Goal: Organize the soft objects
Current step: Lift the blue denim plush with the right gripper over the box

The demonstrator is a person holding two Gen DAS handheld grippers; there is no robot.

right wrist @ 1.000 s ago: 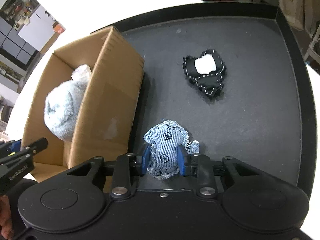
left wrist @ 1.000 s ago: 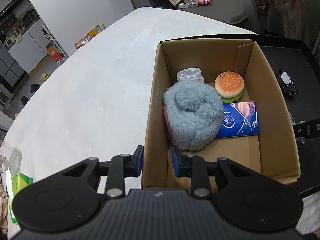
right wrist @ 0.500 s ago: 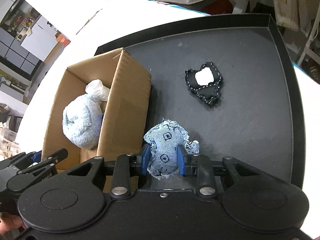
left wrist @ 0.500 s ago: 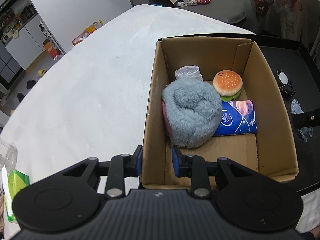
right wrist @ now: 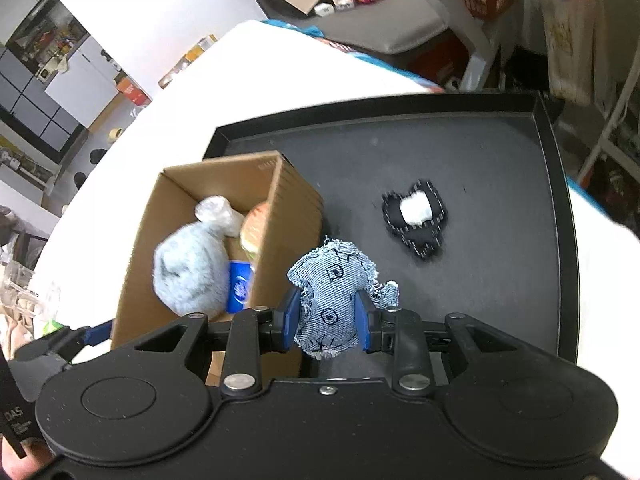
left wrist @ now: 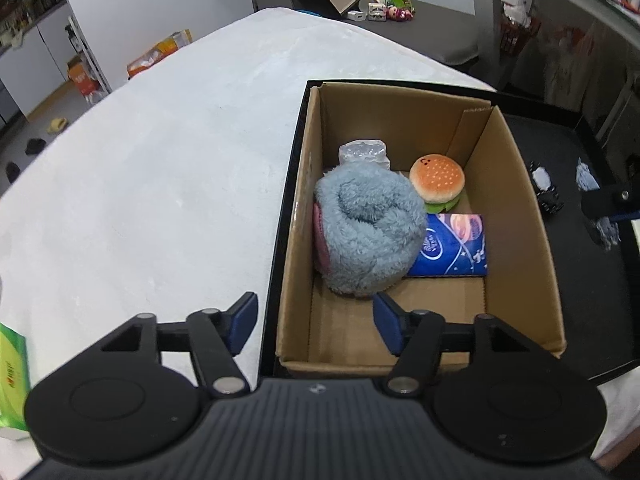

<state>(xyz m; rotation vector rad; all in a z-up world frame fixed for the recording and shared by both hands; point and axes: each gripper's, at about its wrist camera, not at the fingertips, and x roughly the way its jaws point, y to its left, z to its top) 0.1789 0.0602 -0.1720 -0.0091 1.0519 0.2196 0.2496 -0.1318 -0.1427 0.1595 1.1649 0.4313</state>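
A cardboard box [left wrist: 516,184] stands at the left of a black tray [right wrist: 500,168]. In it lie a fluffy grey-blue plush [left wrist: 368,236], a burger toy [left wrist: 438,178], a blue tissue pack [left wrist: 452,246] and a clear bag [left wrist: 362,154]. My left gripper [left wrist: 316,322] is open, its fingers either side of the box's near-left wall. My right gripper [right wrist: 326,318] is shut on a denim soft toy [right wrist: 332,300], held above the tray beside the box's right wall. A black soft toy with a white patch [right wrist: 416,216] lies on the tray.
The tray sits on a white-covered table [left wrist: 160,184]. A green box [left wrist: 14,384] lies at the table's near-left edge. A glass [right wrist: 20,292] stands left of the box. Shelves and clutter lie beyond the table.
My left gripper has opened wide around the box wall. My right gripper has lifted the denim toy off the tray and moved up and back; the view now looks down from higher.
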